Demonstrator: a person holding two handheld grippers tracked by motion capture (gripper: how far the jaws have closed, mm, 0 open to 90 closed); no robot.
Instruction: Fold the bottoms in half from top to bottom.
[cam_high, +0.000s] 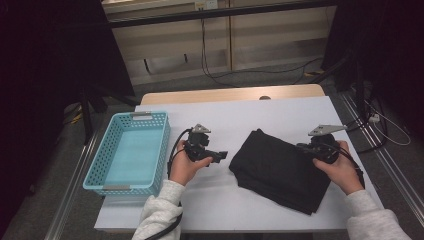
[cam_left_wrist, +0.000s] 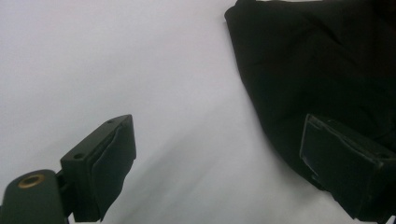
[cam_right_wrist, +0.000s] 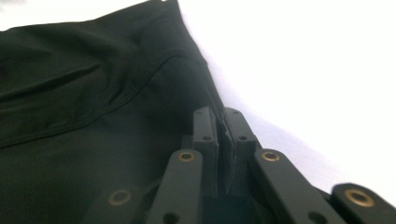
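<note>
Black folded garment (cam_high: 280, 167), right of the basket (cam_high: 129, 152), is looking soft, limp; right gripper (cam_right_wrist: 223, 128) is pinching its edge, left gripper (cam_left_wrist: 215, 154) is gaping beside it.

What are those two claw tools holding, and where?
The right gripper pinches the folded black cloth at its right edge. The left gripper is open beside the cloth, holding nothing.
</note>
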